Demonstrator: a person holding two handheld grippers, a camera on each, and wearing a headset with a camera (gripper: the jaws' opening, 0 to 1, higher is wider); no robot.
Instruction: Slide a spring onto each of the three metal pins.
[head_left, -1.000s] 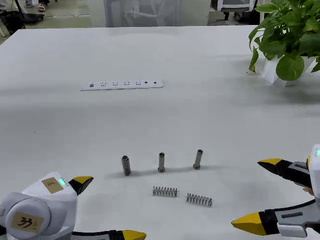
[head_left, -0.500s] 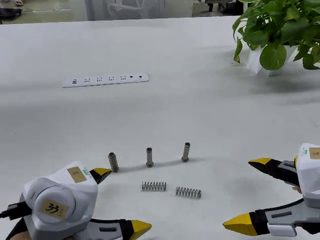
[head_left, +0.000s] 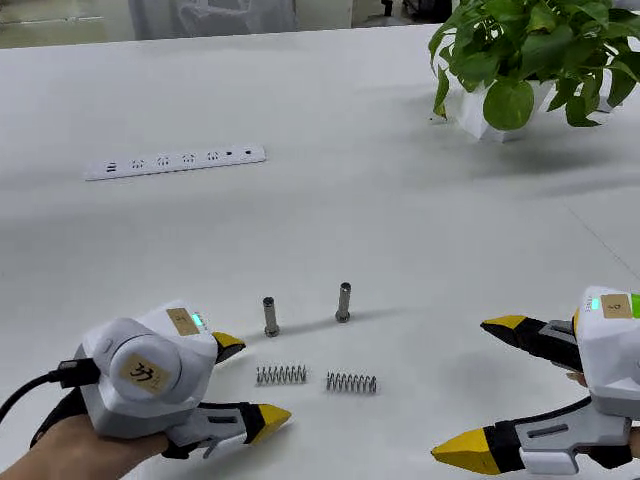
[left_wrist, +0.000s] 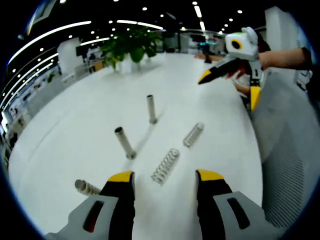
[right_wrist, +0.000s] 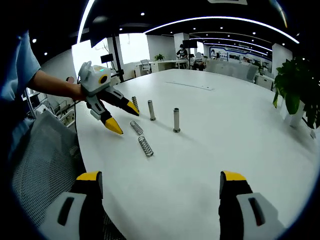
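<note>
Three metal pins stand in a row on the white table. The middle pin (head_left: 269, 315) and the right pin (head_left: 343, 301) are bare. The left pin (right_wrist: 135, 103) carries a spring and sits behind my left gripper in the head view. Two loose springs (head_left: 280, 374) (head_left: 351, 382) lie in front of the pins. My left gripper (head_left: 250, 380) is open, its jaws on either side of the nearer spring (left_wrist: 166, 165), a short way back from it. Further right, my right gripper (head_left: 472, 388) is wide open with nothing between its jaws.
A white power strip (head_left: 175, 160) lies at the far left of the table. A potted plant (head_left: 520, 60) stands at the far right. A mesh chair (right_wrist: 45, 165) sits at the table's near edge.
My left gripper has moved forward and to the right, up to the loose springs, and now covers the left pin in the head view. The right gripper has barely moved. The head camera has shifted.
</note>
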